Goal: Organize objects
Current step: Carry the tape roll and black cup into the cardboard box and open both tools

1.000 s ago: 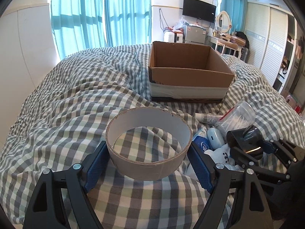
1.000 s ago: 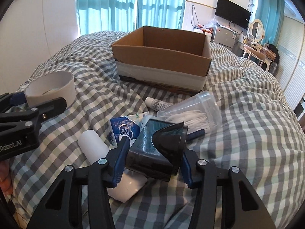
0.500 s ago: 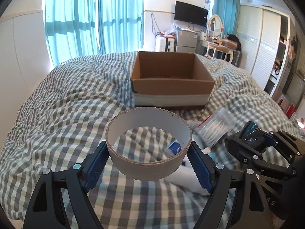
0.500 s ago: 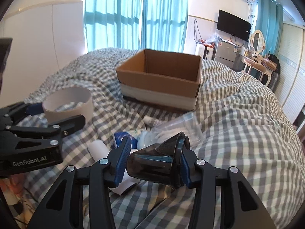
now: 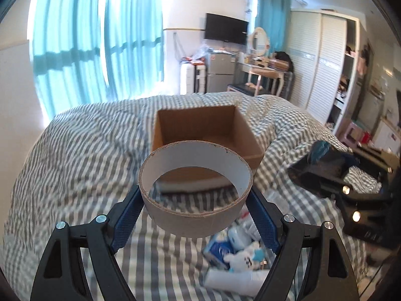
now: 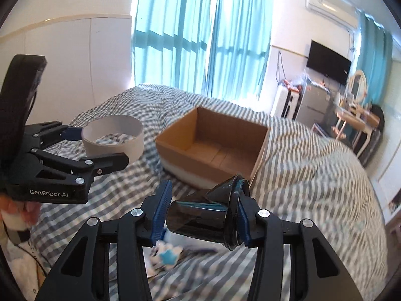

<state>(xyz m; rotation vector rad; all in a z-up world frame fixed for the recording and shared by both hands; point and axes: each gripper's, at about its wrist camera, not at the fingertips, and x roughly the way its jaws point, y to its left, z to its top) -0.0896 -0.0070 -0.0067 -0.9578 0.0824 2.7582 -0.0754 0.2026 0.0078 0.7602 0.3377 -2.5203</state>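
My left gripper [image 5: 195, 215] is shut on a wide cardboard tape ring [image 5: 195, 215] and holds it in the air in front of an open cardboard box [image 5: 205, 135] on the checked bed. The ring also shows in the right wrist view [image 6: 112, 143]. My right gripper [image 6: 201, 215] is shut on a dark glossy plastic object with a funnel-shaped end [image 6: 208, 213], held above the bed near the box [image 6: 213, 145]. The right gripper shows in the left wrist view [image 5: 330, 173] to the right of the box.
Below the grippers small items lie on the checked duvet [image 5: 75, 165]: a blue-and-white packet [image 5: 220, 248], a white plush toy [image 5: 248, 253] and a white tube [image 5: 235, 281]. Curtains, a TV, a dressing table and wardrobes stand beyond the bed.
Both grippers have risen from the bed with their objects and moved toward the box. The pile of small items has dropped lower in both views.
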